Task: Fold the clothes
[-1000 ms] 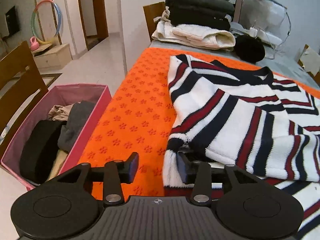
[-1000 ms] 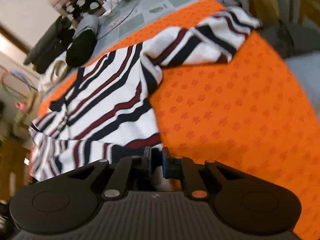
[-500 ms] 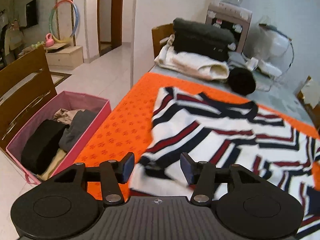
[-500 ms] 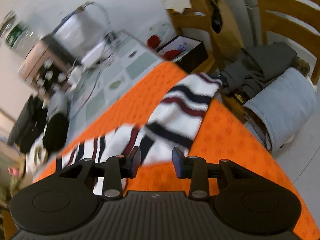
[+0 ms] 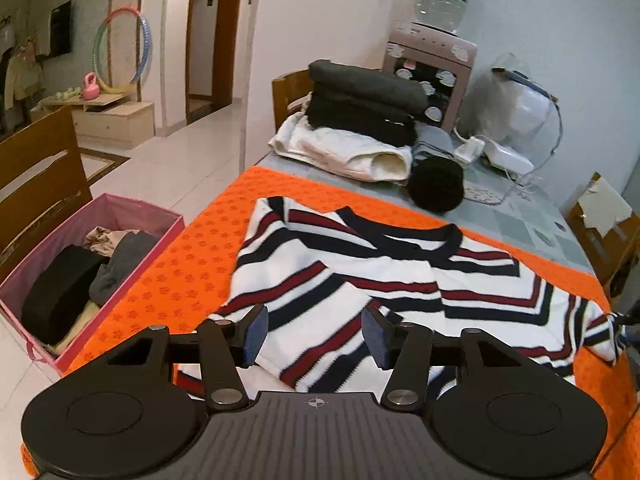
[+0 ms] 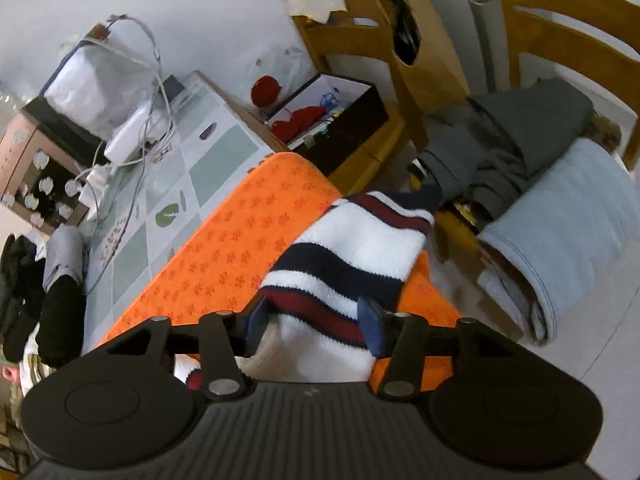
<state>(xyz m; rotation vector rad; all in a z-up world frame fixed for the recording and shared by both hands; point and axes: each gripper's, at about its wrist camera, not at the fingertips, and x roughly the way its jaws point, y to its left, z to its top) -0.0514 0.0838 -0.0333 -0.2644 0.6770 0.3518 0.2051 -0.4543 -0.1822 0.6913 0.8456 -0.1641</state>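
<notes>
A white sweater with navy and red stripes (image 5: 360, 276) lies flat on the orange mat (image 5: 192, 264), its left sleeve folded over the body. My left gripper (image 5: 314, 334) hovers above the sweater's near edge, open, with nothing between its fingers. The right sleeve (image 6: 360, 240) stretches over the corner of the orange mat (image 6: 240, 248) and hangs past the table edge. My right gripper (image 6: 312, 324) straddles this sleeve. Its jaws are closing with the sleeve between them, and the pads do not clearly press on it.
A pink bin (image 5: 132, 216) of clothes stands on the floor at the left. Folded garments (image 5: 360, 120) and a black hat (image 5: 436, 184) sit at the table's far end. A chair holds grey and blue clothes (image 6: 560, 208) beside the right corner. Cables (image 6: 132, 140) lie on the tiled tabletop.
My left gripper has risen and pulled back from the sweater, jaws a little wider. My right gripper let go near the hem, swung right to the outstretched sleeve and now has wider jaws.
</notes>
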